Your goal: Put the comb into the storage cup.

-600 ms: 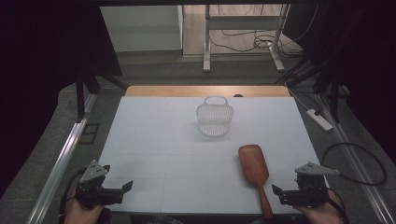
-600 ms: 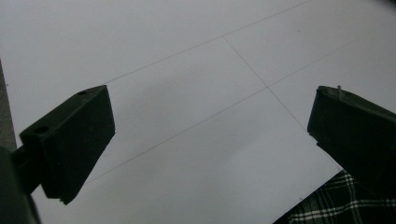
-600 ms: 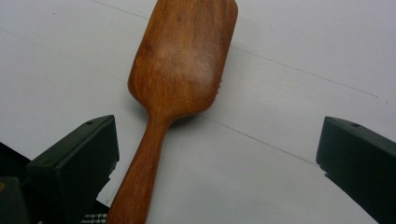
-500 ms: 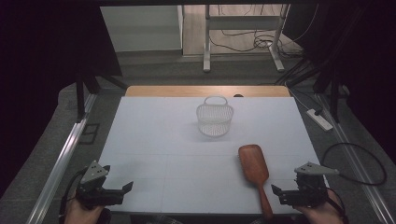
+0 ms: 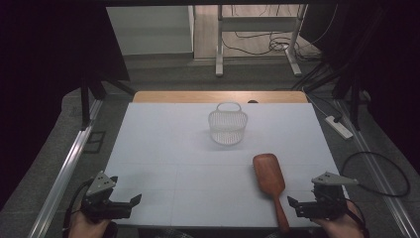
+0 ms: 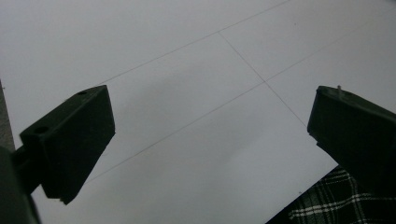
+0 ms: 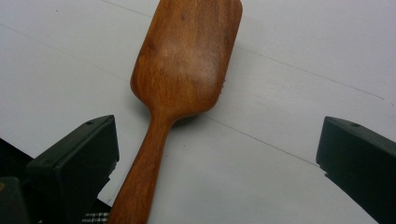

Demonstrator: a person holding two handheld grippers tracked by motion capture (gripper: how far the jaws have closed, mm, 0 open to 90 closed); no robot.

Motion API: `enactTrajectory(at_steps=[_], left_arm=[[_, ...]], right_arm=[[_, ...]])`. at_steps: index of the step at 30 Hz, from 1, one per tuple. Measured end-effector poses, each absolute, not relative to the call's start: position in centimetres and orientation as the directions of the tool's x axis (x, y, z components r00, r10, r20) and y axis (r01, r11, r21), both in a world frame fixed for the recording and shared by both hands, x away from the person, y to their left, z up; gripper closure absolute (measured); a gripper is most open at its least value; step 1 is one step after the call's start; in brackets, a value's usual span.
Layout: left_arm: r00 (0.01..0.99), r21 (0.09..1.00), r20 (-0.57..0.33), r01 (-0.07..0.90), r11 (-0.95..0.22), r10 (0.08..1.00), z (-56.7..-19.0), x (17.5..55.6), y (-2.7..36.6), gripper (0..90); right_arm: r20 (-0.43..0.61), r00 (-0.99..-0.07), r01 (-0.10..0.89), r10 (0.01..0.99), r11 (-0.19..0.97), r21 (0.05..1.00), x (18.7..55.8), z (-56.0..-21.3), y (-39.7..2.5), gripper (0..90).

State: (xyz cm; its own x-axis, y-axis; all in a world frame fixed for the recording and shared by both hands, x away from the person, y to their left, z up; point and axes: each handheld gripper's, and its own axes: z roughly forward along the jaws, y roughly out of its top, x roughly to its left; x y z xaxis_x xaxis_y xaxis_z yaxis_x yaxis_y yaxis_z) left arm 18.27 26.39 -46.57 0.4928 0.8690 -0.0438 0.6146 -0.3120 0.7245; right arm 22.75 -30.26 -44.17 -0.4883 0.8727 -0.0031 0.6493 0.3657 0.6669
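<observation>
I see my left gripper (image 5: pixel 132 202) at 7 o'clock on the white counter (image 5: pixel 163 148), fingers wide apart and empty. My right gripper (image 5: pixel 293 204) at 5 o'clock is also wide open, empty, its fingers on either side of the wooden hairbrush (image 5: pixel 269 174) handle without touching it. A white basket (image 5: pixel 228 126) stands at 12 o'clock.

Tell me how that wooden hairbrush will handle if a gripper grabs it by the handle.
The wooden hairbrush looks rigid, so it probably won't flex. Its broad paddle head outweighs the thin handle, so a handle grip may let the head droop or twist. The polished sheen suggests a somewhat slippery surface. The right gripper, jaws open, sits beside the handle end.
</observation>
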Motion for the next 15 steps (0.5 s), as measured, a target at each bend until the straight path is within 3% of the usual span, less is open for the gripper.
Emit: enactTrajectory(at_steps=[15], left_arm=[[0.503,0.718,-0.037,0.615,-0.327,0.864,-46.59,18.3,26.29,1.6]], right_arm=[[-0.011,-0.543,0.628,0.84,0.415,0.658,22.96,-44.13,-29.75,0.0]])
